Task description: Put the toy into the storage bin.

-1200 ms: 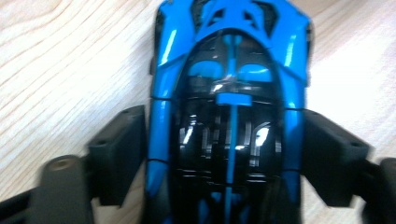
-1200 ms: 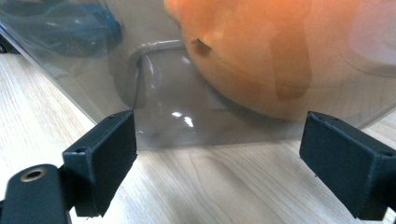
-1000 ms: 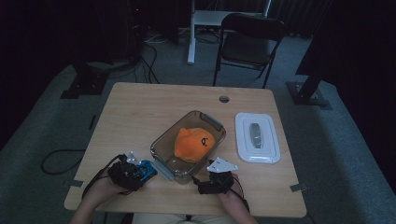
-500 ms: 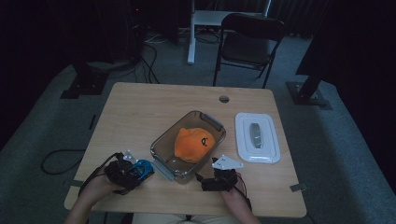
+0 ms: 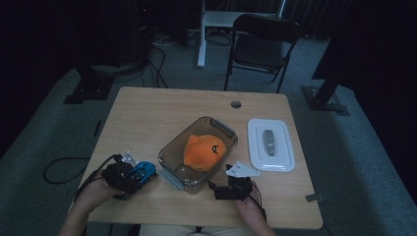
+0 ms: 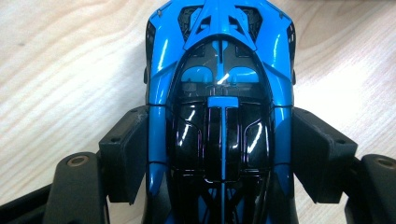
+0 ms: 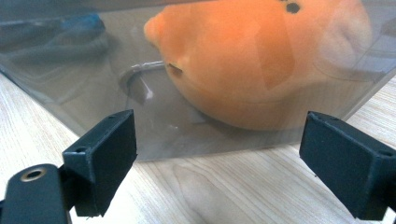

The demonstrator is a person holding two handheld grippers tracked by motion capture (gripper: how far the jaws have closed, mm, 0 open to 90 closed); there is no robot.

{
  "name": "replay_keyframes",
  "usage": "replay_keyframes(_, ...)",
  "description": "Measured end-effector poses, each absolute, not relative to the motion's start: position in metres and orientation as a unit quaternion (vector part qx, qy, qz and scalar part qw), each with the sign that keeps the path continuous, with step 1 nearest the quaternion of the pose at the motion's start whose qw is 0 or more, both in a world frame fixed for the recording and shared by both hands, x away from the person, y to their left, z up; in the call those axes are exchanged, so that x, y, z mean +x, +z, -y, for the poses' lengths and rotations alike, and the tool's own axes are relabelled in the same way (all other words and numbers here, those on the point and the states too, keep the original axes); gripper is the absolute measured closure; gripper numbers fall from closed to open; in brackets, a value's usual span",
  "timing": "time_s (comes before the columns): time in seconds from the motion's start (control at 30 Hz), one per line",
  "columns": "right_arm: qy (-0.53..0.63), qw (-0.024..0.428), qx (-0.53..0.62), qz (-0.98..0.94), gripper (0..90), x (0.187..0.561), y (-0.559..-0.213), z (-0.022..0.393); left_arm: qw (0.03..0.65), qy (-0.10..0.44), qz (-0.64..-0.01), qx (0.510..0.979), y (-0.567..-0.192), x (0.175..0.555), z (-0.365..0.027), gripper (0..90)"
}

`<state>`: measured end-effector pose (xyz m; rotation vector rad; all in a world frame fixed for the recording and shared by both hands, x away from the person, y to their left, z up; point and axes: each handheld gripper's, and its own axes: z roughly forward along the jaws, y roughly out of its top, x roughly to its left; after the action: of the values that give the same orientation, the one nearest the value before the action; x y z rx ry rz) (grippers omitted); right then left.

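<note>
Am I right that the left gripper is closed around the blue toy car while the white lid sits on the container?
Not quite: the white lid lies on the table beside the container, as the high view shows. The left gripper does hold the blue toy car.

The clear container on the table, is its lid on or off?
Off. The clear container stands open-topped with an orange plush toy inside; the white lid lies apart on the table.

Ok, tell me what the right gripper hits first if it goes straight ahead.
Most likely the near wall of the clear container: the right gripper points at it with open jaws. The orange plush toy sits behind that wall.
</note>
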<state>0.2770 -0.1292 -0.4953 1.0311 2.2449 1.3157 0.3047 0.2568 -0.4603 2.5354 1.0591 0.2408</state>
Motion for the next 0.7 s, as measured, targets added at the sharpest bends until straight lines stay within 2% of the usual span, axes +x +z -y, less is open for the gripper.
replay_keyframes(0.43,0.468,0.160,0.367,-0.788,10.7,0.281,-0.499,0.113,0.206,0.132,-0.373,0.895,-0.380,0.332,-0.273,29.0)
replay_keyframes(0.7,0.449,0.164,0.369,-0.797,10.7,0.281,-0.506,0.111,0.214,0.155,-0.346,0.900,-0.337,0.347,-0.246,29.0)
